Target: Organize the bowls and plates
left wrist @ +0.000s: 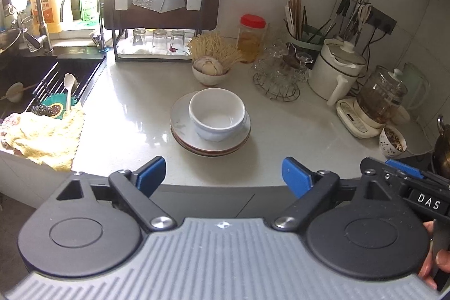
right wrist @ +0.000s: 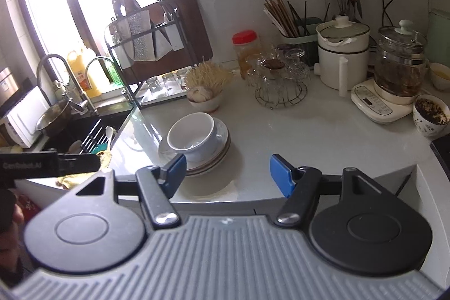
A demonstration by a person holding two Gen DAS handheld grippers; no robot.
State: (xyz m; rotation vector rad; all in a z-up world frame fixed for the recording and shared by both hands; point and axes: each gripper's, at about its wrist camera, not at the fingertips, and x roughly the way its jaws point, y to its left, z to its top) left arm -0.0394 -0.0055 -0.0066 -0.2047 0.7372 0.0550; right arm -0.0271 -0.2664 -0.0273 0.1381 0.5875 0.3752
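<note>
Pale counter (left wrist: 295, 128), bare stretch between plate stack and front edge; sink (left wrist: 42, 75) at left edge, appliances crowding right back corner; stack of plates (left wrist: 180, 125) mid-counter, toward the front edge, white bowl (left wrist: 216, 114) seated on top; left gripper (left wrist: 223, 176) jaws spread, holding nothing, hovering off front edge; right gripper (right wrist: 227, 173) likewise spread, empty, near the stack.

My left wrist cam: off counter (left wrist: 281, 131) front edge, facing 12 o'clock, near. My right wrist cam: further right, angled 11 o'clock. Both share plate stack (left wrist: 185, 131) (right wrist: 222, 145), sink (left wrist: 28, 80) (right wrist: 70, 136).
</note>
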